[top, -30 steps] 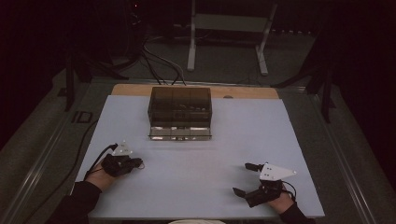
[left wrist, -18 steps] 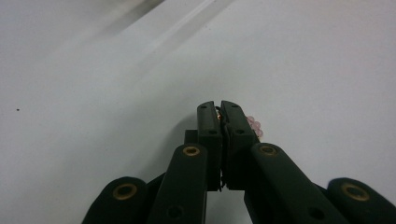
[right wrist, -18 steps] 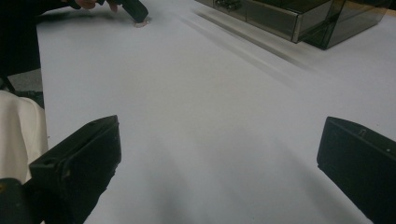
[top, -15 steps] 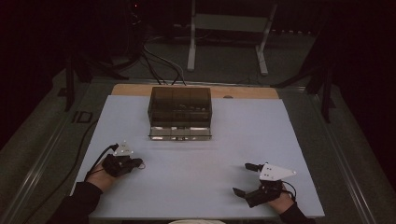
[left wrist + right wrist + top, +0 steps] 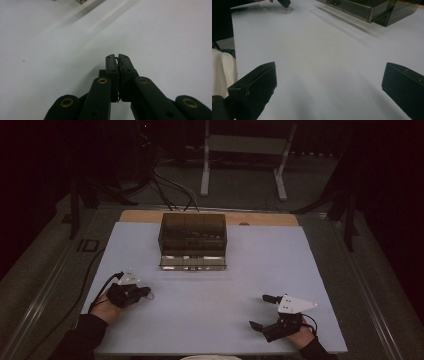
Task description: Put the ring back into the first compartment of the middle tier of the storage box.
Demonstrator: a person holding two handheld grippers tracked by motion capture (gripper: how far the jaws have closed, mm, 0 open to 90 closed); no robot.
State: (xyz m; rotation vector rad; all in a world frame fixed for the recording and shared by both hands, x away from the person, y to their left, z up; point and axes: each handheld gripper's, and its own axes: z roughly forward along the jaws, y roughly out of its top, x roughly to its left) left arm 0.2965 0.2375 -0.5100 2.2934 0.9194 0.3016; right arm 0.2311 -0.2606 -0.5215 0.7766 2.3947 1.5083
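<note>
A smoky dark see-through drawer box (image 5: 192,237) stands at the back middle of the white table sheet (image 5: 280,255), drawers facing me; its front shows in the right gripper view (image 5: 372,11). My left gripper (image 5: 148,292) rests at the front left. Its jaws are pressed together (image 5: 117,57) with a thin dark wire-like bit pinched between them. A small clear piece (image 5: 287,10) sits right under its tip (image 5: 284,2); it is a pale speck (image 5: 150,296) from above. My right gripper (image 5: 258,310) lies at the front right, jaws wide apart (image 5: 329,75), with nothing between them.
A wooden board edge (image 5: 260,218) runs behind the sheet. Cables (image 5: 170,185) and a metal stand (image 5: 245,150) lie on the dark floor beyond. A cable (image 5: 92,270) trails off the table's left side. White cloth (image 5: 222,67) shows at my near edge.
</note>
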